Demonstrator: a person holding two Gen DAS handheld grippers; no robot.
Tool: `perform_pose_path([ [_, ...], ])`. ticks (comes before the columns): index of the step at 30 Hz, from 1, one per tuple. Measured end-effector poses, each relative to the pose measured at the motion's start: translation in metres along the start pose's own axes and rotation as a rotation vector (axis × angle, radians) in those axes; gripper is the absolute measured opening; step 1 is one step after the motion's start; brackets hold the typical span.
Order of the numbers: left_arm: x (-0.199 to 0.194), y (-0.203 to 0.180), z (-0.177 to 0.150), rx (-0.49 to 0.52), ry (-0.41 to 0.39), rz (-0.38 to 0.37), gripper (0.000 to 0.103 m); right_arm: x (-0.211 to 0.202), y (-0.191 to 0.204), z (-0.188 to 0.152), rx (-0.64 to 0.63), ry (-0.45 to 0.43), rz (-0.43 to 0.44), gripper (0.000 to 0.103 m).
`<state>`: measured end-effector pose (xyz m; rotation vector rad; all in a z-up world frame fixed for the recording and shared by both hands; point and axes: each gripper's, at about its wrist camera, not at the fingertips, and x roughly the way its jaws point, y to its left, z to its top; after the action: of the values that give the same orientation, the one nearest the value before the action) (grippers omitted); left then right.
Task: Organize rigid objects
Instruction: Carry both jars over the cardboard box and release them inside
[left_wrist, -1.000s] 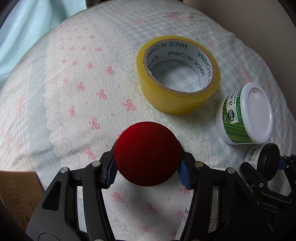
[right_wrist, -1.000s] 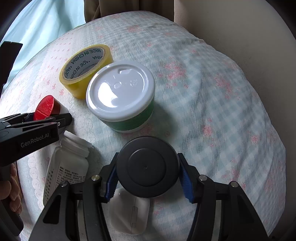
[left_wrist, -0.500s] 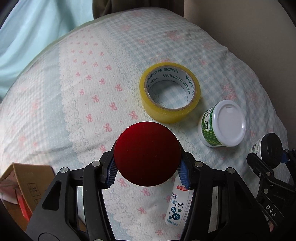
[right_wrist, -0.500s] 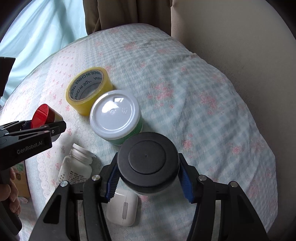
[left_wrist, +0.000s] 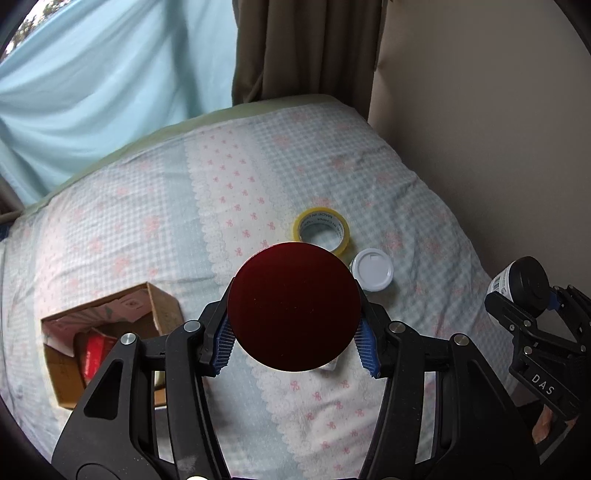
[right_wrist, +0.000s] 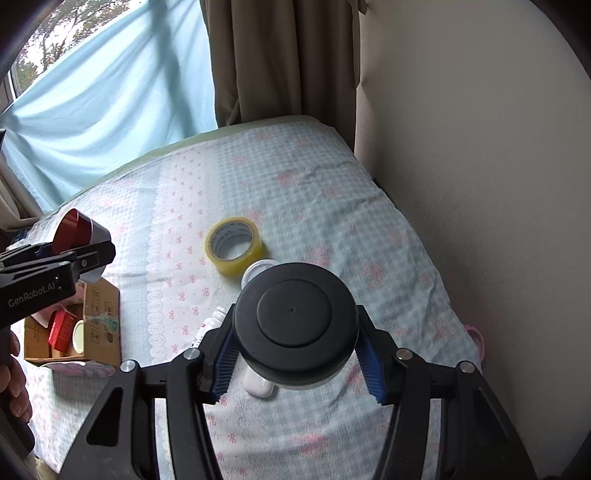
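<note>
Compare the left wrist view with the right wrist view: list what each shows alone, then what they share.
Left wrist only: the red lid face-on in the left gripper, and the label on the black-lid jar.
Right wrist only: the earbud case, the white bottle, a hand.
Both: the tape, the white-lid tub, the box, the black-lid jar in the right gripper.

The inner core of the yellow tape roll (left_wrist: 321, 230) carries repeated dark print reading "MADE IN CHINA". White letters "DAS" stand on the black body of the right claw (left_wrist: 543, 299). "GenRobot.AI" is printed in white on the side of the left claw (right_wrist: 79, 258). The jar's barcode label is too small to read.
</note>
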<state>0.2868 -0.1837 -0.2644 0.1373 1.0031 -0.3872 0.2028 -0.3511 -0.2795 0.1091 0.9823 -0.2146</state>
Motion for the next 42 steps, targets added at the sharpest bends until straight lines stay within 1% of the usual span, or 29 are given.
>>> perform_pose_path([
  [3, -0.041, 0.019, -0.004, -0.063, -0.018, 0.012, 0.051, -0.031, 0.01, 0.008, -0.031, -0.003, 0.043, 0.053],
  [5, -0.065, 0.031, -0.008, -0.092, -0.039, 0.035, 0.051, -0.047, 0.019, 0.012, -0.057, -0.007, 0.072, 0.053],
  [10, -0.114, 0.071, -0.026, -0.164, -0.078, 0.083, 0.051, -0.078, 0.057, 0.016, -0.129, -0.035, 0.131, 0.053],
  [16, -0.161, 0.131, -0.059, -0.214, -0.119, 0.132, 0.051, -0.106, 0.123, 0.014, -0.19, -0.069, 0.19, 0.053],
  [20, -0.181, 0.178, -0.087, -0.245, -0.118, 0.12, 0.051, -0.122, 0.174, 0.008, -0.196, -0.082, 0.209, 0.053],
  [23, -0.192, 0.216, -0.105, -0.261, -0.108, 0.109, 0.051, -0.127, 0.215, 0.002, -0.177, -0.072, 0.219, 0.053],
  [28, -0.202, 0.28, -0.13, -0.258, -0.113, 0.107, 0.051, -0.128, 0.28, -0.009, -0.161, -0.053, 0.237, 0.053],
  [32, -0.195, 0.328, -0.139, -0.27, -0.084, 0.093, 0.051, -0.114, 0.324, -0.011, -0.126, -0.01, 0.262, 0.053],
  [36, -0.177, 0.363, -0.141, -0.286, -0.051, 0.08, 0.051, -0.099, 0.363, -0.013, -0.14, 0.04, 0.265, 0.053],
  [42, -0.128, 0.392, -0.134, -0.313, 0.013, 0.065, 0.051, -0.059, 0.408, -0.005, -0.196, 0.121, 0.264, 0.053],
])
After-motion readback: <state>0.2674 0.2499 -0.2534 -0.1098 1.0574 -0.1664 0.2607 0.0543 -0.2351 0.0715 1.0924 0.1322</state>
